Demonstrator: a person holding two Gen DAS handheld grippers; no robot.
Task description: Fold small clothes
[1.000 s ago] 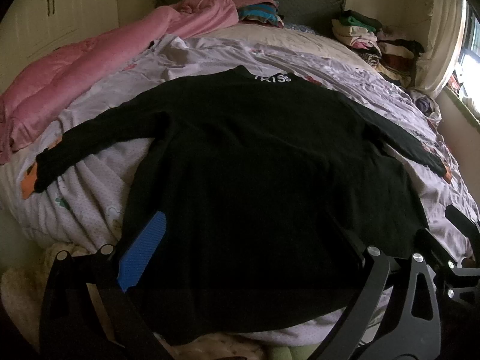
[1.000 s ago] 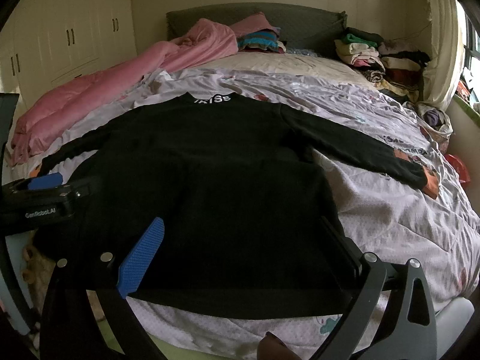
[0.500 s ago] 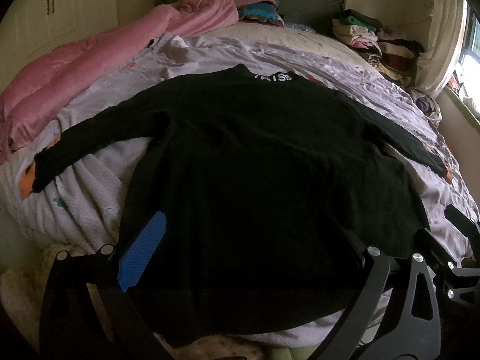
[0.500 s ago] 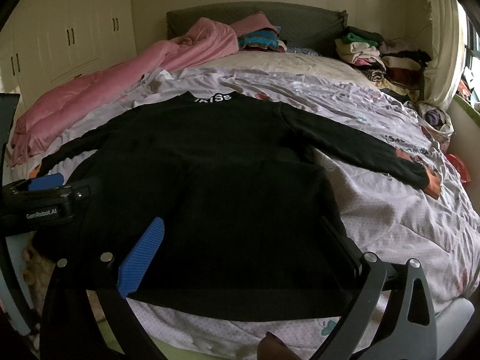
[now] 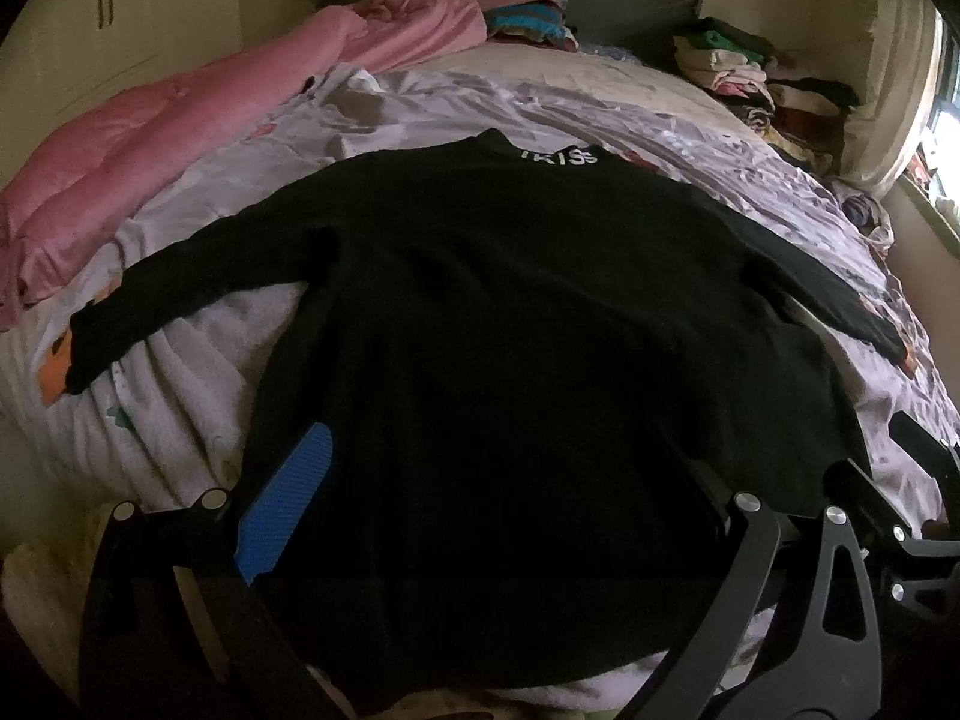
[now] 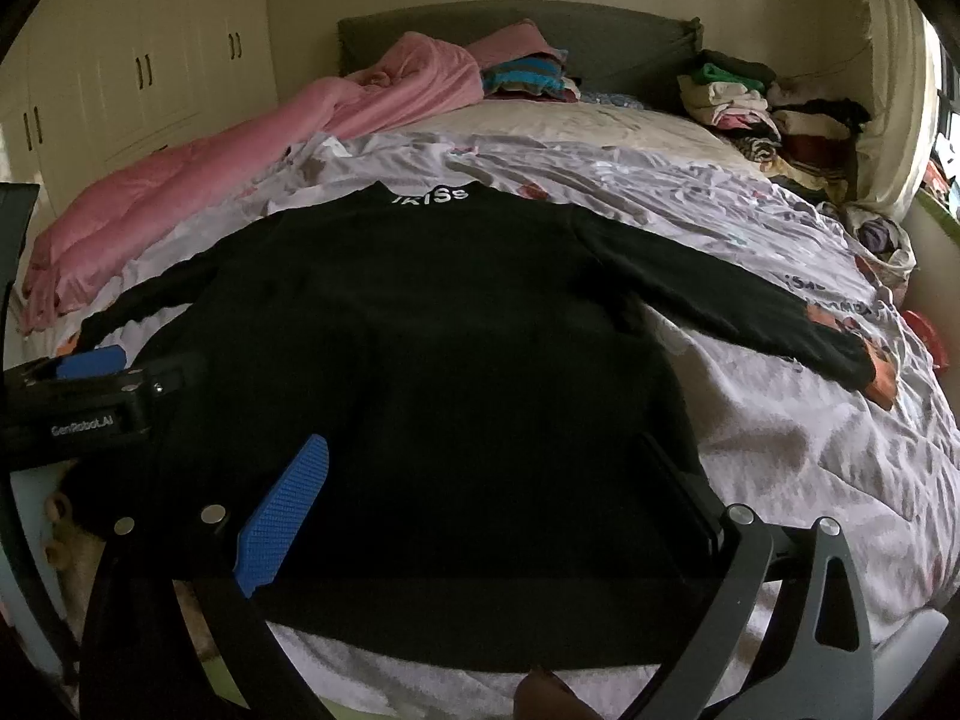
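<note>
A black long-sleeved sweater [image 5: 510, 324] with white letters at the collar lies flat on the bed, both sleeves spread out; it also shows in the right wrist view [image 6: 444, 348]. My left gripper [image 5: 498, 468] is open and empty over the sweater's lower hem. My right gripper [image 6: 486, 474] is open and empty over the hem too. The left gripper shows in the right wrist view [image 6: 84, 402] at the sweater's left edge.
The bed has a pale lilac printed cover [image 6: 810, 432]. A pink quilt [image 6: 180, 192] lies along the left side. Folded clothes [image 6: 756, 102] are stacked at the far right by the headboard [image 6: 600, 36]. White wardrobes [image 6: 132, 60] stand on the left.
Both grippers have risen and drawn back very slightly. The sweater has not moved and both grippers stay open.
</note>
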